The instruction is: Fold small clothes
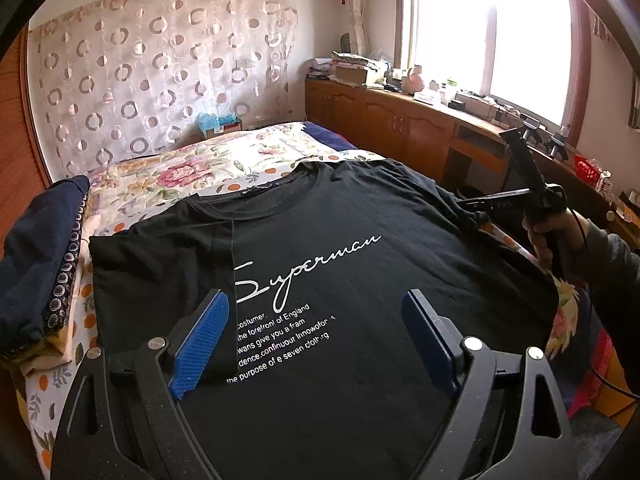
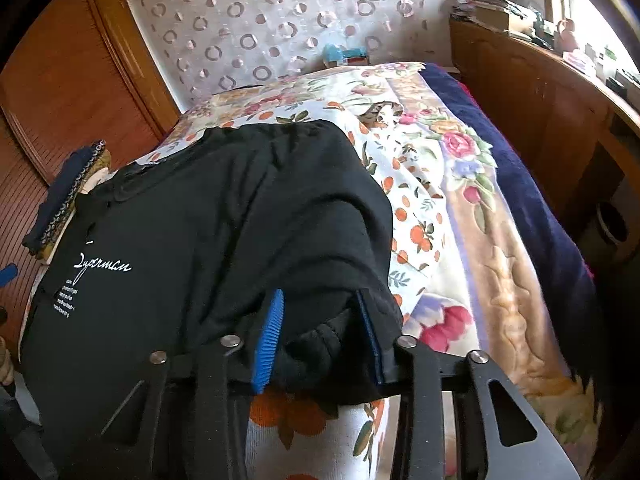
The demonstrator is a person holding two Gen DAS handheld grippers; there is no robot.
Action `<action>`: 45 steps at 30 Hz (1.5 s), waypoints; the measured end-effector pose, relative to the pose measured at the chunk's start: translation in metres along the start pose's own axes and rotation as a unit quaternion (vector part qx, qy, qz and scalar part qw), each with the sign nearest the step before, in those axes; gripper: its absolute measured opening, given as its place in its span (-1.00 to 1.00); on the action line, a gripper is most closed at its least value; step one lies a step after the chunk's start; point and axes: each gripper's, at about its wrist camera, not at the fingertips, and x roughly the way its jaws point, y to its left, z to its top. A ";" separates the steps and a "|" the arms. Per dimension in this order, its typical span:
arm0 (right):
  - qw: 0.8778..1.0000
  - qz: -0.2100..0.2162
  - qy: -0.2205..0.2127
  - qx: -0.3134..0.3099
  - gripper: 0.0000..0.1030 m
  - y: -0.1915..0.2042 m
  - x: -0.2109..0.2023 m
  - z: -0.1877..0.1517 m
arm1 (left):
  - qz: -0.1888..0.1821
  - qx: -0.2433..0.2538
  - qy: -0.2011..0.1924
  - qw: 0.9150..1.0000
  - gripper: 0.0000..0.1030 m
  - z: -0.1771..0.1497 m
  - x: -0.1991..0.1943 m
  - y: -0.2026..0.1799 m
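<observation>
The black T-shirt (image 1: 360, 280) lies spread on the bed (image 1: 180, 176), its left side already folded inward. The left hand-held gripper (image 1: 316, 336) hovers wide over the print, holding nothing. The right hand-held gripper (image 2: 320, 340) pinches the right sleeve (image 2: 320, 344) between its pads, probably to fold it across.

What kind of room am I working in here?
A home bedroom, most likely: a bed with a floral bedspread, a curtain behind it, and wooden cabinets under a sunny window.

T-shirt (image 1: 360, 240) on bed (image 1: 192, 172), folded pile (image 1: 40, 256) left
</observation>
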 end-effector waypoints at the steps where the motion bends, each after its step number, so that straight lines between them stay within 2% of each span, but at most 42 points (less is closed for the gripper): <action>1: 1.000 -0.006 -0.002 -0.003 -0.48 0.000 -0.002 -0.001 | -0.001 0.000 -0.001 1.000 0.73 0.000 -0.001 -0.001; 2: 1.000 -0.015 -0.006 -0.007 -0.55 -0.001 -0.003 -0.002 | -0.001 0.000 -0.001 1.000 0.73 0.000 -0.002 -0.001; 4: 0.999 -0.030 -0.012 -0.015 -0.80 0.000 -0.008 -0.005 | -0.001 0.001 -0.002 1.000 0.73 -0.001 -0.003 -0.002; 5: 0.999 -0.037 -0.016 -0.023 -0.83 0.002 -0.010 -0.006 | -0.002 0.001 -0.002 1.000 0.73 -0.001 -0.002 -0.002; 9: 0.996 -0.066 -0.038 -0.052 -0.85 0.012 -0.015 -0.006 | 0.002 0.002 0.000 1.000 0.73 -0.003 -0.002 -0.003; 12: 0.991 -0.086 -0.075 -0.065 -0.85 0.023 -0.027 -0.001 | 0.007 -0.001 -0.002 1.000 0.73 -0.004 -0.002 -0.002; 16: 0.985 -0.084 -0.115 -0.093 -0.86 0.047 -0.044 0.008 | 0.008 -0.007 -0.005 1.000 0.73 -0.006 -0.004 0.000; 19: 0.982 -0.062 -0.129 -0.125 -0.85 0.076 -0.050 0.011 | 0.009 -0.011 -0.008 1.000 0.73 -0.006 -0.006 0.002; 22: 0.979 -0.029 -0.123 -0.158 -0.85 0.108 -0.047 0.004 | 0.010 -0.014 -0.011 1.000 0.73 -0.006 -0.008 0.004; 28: 0.980 0.016 -0.059 -0.191 -0.85 0.152 -0.010 -0.035 | 0.015 -0.017 -0.016 1.000 0.73 -0.008 -0.013 0.007; 34: 0.984 0.014 -0.023 -0.178 -0.85 0.146 0.014 -0.051 | 0.017 -0.025 -0.021 0.999 0.73 -0.011 -0.014 0.012; 38: 0.985 0.004 -0.030 -0.169 -0.85 0.140 0.008 -0.046 | 0.016 -0.026 -0.023 0.999 0.73 -0.011 -0.015 0.011; 39: 0.986 0.002 -0.034 -0.164 -0.78 0.138 0.003 -0.044 | 0.016 -0.025 -0.024 0.999 0.73 -0.011 -0.016 0.011; 42: 0.986 0.001 -0.059 -0.153 -0.31 0.135 -0.031 -0.046 | 0.016 -0.020 -0.027 0.999 0.73 -0.011 -0.017 0.008; 45: 0.984 -0.005 -0.095 -0.153 -0.11 0.125 -0.053 -0.046 | 0.016 -0.017 -0.028 0.999 0.73 -0.010 -0.018 0.006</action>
